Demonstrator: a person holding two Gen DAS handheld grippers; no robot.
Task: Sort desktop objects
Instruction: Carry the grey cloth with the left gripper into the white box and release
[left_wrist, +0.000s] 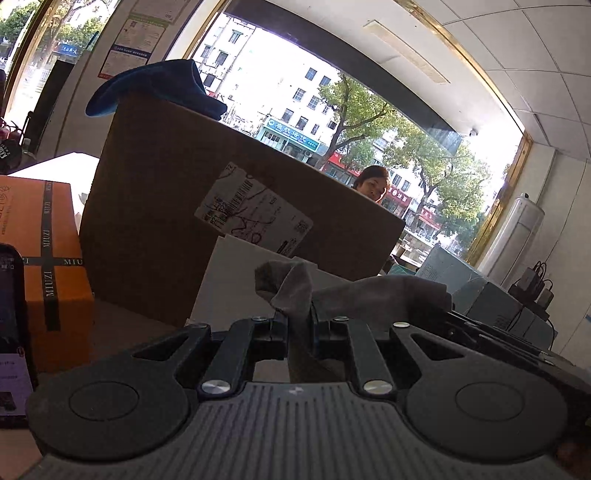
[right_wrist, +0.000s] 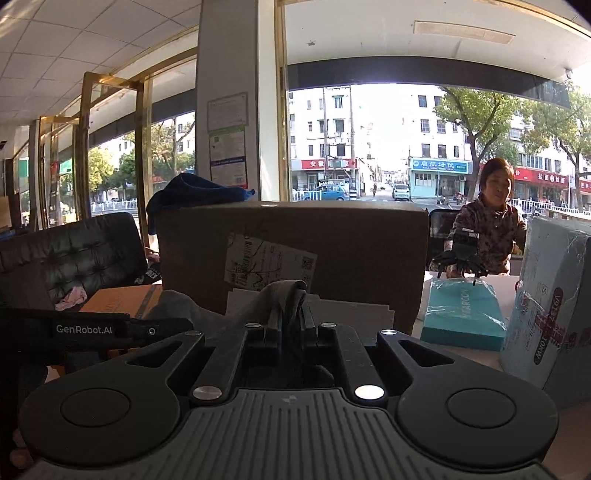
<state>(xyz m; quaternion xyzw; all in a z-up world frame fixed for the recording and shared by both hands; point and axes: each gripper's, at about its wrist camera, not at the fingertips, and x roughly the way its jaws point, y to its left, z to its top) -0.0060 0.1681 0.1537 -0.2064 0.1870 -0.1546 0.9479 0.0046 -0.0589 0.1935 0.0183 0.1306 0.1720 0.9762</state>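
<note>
A grey cloth (left_wrist: 373, 293) hangs stretched between my two grippers. My left gripper (left_wrist: 297, 320) is shut on one end of it, with a corner (left_wrist: 286, 284) sticking up above the fingers. In the right wrist view my right gripper (right_wrist: 291, 317) is shut on the other end of the grey cloth (right_wrist: 284, 295), which drapes left toward the other tool (right_wrist: 88, 330). Both are held low in front of a large brown cardboard box (left_wrist: 177, 206), also seen as the cardboard box (right_wrist: 362, 243), with a dark blue cloth (left_wrist: 162, 88) on its top.
An orange box with black ribbon (left_wrist: 48, 258) stands at the left and a white board (left_wrist: 229, 280) leans on the carton. A teal flat package (right_wrist: 463, 314) and a pale blue wrapped box (right_wrist: 550, 302) lie at the right. A person (right_wrist: 487, 229) sits beyond with another gripper (right_wrist: 461, 258).
</note>
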